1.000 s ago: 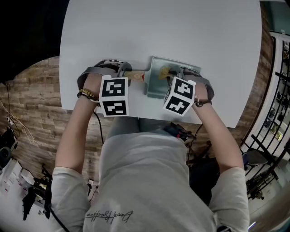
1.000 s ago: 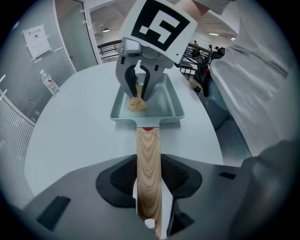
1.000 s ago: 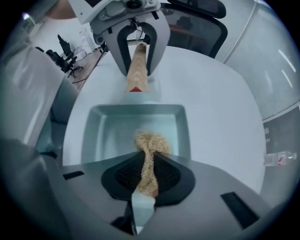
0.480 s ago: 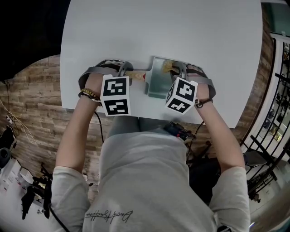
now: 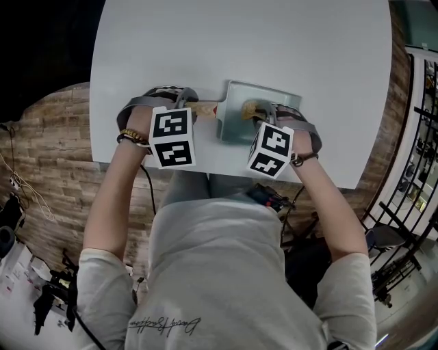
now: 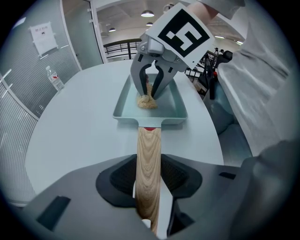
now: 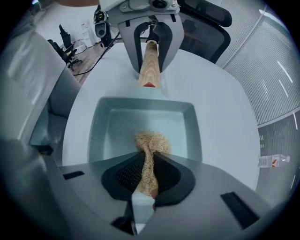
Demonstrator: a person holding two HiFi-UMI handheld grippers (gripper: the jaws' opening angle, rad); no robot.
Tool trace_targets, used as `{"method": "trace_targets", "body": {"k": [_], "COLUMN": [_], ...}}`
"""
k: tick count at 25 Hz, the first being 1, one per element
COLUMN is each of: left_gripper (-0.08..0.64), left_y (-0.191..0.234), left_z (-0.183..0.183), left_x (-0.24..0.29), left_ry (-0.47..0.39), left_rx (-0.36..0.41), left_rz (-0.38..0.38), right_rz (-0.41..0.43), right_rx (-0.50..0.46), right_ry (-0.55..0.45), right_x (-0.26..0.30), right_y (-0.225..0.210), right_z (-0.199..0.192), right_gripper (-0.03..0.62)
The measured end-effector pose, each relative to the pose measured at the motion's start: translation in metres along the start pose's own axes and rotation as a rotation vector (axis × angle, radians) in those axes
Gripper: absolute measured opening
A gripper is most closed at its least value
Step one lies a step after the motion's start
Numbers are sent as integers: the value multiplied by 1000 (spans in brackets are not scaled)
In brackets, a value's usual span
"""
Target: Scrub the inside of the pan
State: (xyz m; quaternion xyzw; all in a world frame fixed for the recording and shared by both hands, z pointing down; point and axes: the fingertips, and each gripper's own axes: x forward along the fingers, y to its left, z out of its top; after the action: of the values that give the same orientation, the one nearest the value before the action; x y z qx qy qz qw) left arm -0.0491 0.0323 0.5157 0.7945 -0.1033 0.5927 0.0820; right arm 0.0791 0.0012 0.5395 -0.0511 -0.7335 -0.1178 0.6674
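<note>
A pale teal rectangular pan (image 5: 231, 122) with a wooden handle (image 5: 204, 109) lies on the white table. My left gripper (image 5: 189, 108) is shut on that handle; the left gripper view shows the handle (image 6: 148, 159) clamped between the pads, running out to the pan (image 6: 123, 110). My right gripper (image 5: 263, 117) is shut on a tan fibrous scrubber (image 5: 249, 108). In the right gripper view the scrubber (image 7: 151, 143) bulges out of the gripper (image 7: 149, 173) and presses on the pan's floor (image 7: 112, 126), near its middle. The left gripper (image 7: 151, 51) faces it across the pan.
The round white table (image 5: 205, 41) extends far beyond the pan; its near edge runs just under both hands. A plastic water bottle (image 6: 55, 78) stands at the table's far side. An office chair (image 7: 206, 14) and wooden flooring (image 5: 48, 157) surround the table.
The right gripper pushed the scrubber toward the pan's far side, then drew it back to the middle. The left gripper kept its hold on the handle, shifting only slightly.
</note>
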Motion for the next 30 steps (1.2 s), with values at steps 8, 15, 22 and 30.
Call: {"method": "trace_targets", "body": {"k": [8, 15, 22, 30], "left_gripper": [158, 158, 158, 158], "left_y": [4, 4, 0, -7], "left_z": [-3, -3, -2, 0], "left_x": [2, 1, -1, -3], "left_ry": [11, 19, 29, 30], "left_rx": [-1, 3, 34, 40], "left_rz": [3, 4, -28, -46], "right_rz": [158, 260, 198, 83], "right_rx": [2, 29, 90, 146], "right_ry": [26, 37, 15, -11], "right_x": [-4, -8, -7, -3], "right_y": [39, 53, 46, 2], "right_z": [-4, -4, -4, -11], "right_gripper": [69, 67, 69, 69]}}
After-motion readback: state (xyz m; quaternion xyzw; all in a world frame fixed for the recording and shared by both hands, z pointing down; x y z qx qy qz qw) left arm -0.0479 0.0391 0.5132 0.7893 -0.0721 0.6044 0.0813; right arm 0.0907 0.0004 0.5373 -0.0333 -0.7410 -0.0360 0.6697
